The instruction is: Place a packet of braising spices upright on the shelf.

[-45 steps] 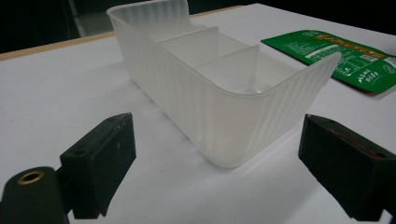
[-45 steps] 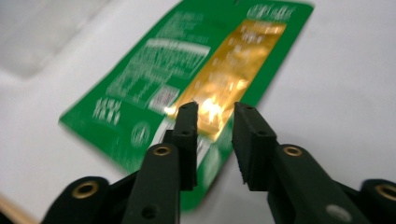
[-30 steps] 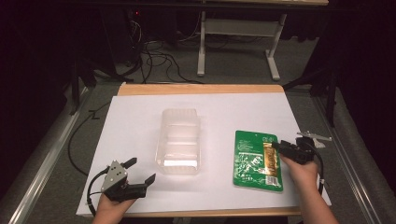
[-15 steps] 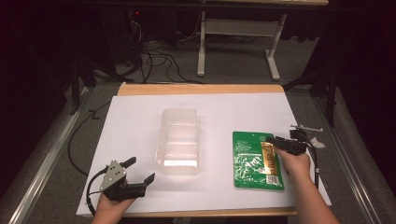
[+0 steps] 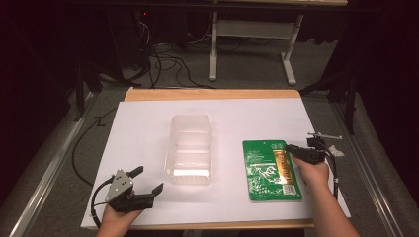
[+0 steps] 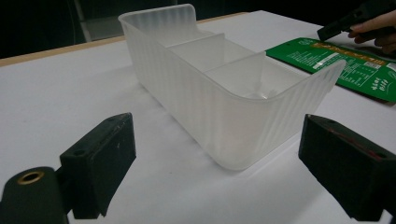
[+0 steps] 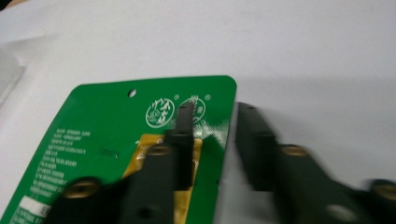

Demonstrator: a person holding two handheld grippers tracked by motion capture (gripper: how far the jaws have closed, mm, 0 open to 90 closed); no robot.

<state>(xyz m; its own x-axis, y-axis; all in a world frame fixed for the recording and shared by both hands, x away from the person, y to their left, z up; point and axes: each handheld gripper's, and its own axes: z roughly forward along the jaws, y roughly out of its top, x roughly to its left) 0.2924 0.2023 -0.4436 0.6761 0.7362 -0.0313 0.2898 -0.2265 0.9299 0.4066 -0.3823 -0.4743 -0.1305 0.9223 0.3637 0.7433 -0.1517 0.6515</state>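
A clear ribbed plastic container (image 5: 190,150) with three compartments stands mid-table; its near end (image 6: 252,135) faces my left gripper. That left gripper (image 5: 148,178) rests near the table's front left, open (image 6: 219,140), with the container a little ahead of its jaws and untouched. A flat green packet (image 5: 271,169) lies right of the container. My right gripper (image 5: 292,149) is low at the packet's right edge (image 7: 140,121). Its jaws (image 7: 215,116) have just been closing and straddle that edge, one over the packet and one over the white sheet, a gap still showing.
A white sheet (image 5: 148,123) covers the table, with a wooden strip (image 5: 212,94) at the far edge. Cables (image 5: 163,54) and a desk frame (image 5: 257,29) lie on the floor beyond. The right gripper's tip (image 6: 345,23) and a hand show over the packet.
My right gripper has slid left onto the packet's right edge and sunk slightly, its jaws narrowing. The left gripper and the container have stayed put.
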